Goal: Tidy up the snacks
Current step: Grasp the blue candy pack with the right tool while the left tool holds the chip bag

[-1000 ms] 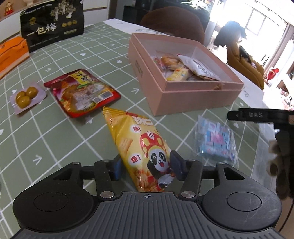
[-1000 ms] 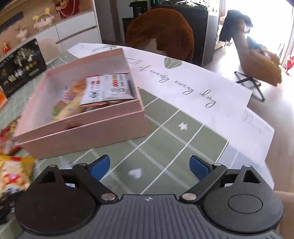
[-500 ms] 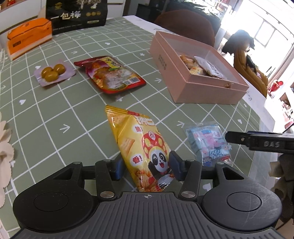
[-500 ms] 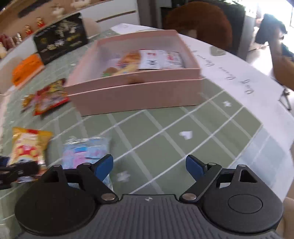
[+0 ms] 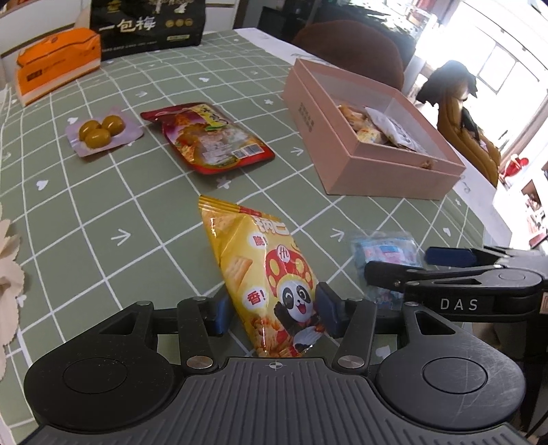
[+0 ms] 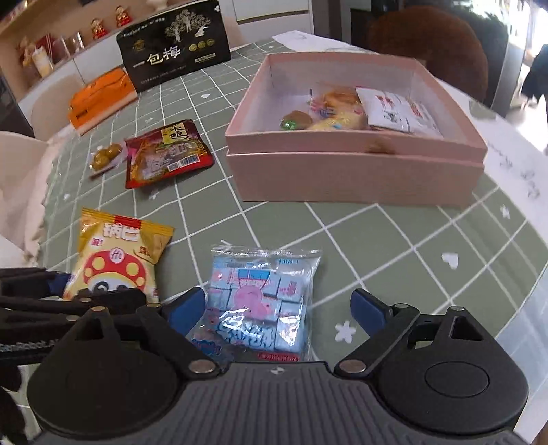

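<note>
My left gripper [image 5: 274,309] is shut on the lower end of a yellow panda snack bag [image 5: 260,270], which also shows in the right wrist view [image 6: 116,256]. My right gripper [image 6: 279,309] is open, its fingers either side of a clear packet of blue-and-pink sweets [image 6: 260,301] lying on the green checked tablecloth. That packet shows in the left wrist view [image 5: 383,250] partly behind the right gripper [image 5: 411,267]. An open pink box [image 6: 356,171] holding several snacks stands beyond, also in the left wrist view [image 5: 363,164].
A red snack pouch [image 5: 209,138] and a small pack of three yellow-green balls [image 5: 101,133] lie on the cloth to the left. An orange box [image 5: 54,65] and a black gift box [image 5: 147,27] stand at the far edge. A brown chair [image 6: 428,41] is behind the pink box.
My right gripper has swung left and back from the table's edge to straddle the blue sweets packet. My left gripper has pulled back and up with the yellow bag still in it.
</note>
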A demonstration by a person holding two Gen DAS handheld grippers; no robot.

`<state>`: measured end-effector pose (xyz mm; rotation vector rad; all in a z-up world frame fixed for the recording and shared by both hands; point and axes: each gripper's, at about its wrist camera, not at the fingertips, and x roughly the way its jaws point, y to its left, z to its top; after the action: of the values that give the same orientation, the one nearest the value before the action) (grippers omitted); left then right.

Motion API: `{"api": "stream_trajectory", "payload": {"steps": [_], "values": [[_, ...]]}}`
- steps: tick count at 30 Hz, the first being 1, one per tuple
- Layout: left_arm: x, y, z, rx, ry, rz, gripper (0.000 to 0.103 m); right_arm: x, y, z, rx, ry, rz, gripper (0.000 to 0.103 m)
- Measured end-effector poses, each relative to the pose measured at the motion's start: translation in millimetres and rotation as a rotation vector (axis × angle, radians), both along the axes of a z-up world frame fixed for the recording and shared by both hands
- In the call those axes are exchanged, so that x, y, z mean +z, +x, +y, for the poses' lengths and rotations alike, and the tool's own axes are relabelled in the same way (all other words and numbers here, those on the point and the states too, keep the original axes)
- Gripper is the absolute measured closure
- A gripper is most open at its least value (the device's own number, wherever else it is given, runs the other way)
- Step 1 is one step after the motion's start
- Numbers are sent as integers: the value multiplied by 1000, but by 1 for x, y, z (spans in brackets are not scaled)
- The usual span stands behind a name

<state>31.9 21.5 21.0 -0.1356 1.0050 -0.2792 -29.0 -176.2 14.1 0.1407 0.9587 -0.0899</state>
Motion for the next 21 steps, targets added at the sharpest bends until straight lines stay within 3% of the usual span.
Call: {"api": "stream_trajectory", "payload": {"steps": [4,9,13,16,21], "values": [[2,8,0,38,-11,11,47,-1,-3,-14,-36,-3,-8,11],[2,34,-19,25,84,-8,42,-7,-12,-21,-37,-20,-18,3],[-2,48,-33,-26,128,-20,35,-13,-14,-7,-22,-110,-21,0],[-3,48,-36,-63,140,-37,36,-15,-16,-5,-41,-112,-46,0],[-2,34,-25,-71,85,-39,47,-17,-17,-2,-70,-115,-73,0]]}}
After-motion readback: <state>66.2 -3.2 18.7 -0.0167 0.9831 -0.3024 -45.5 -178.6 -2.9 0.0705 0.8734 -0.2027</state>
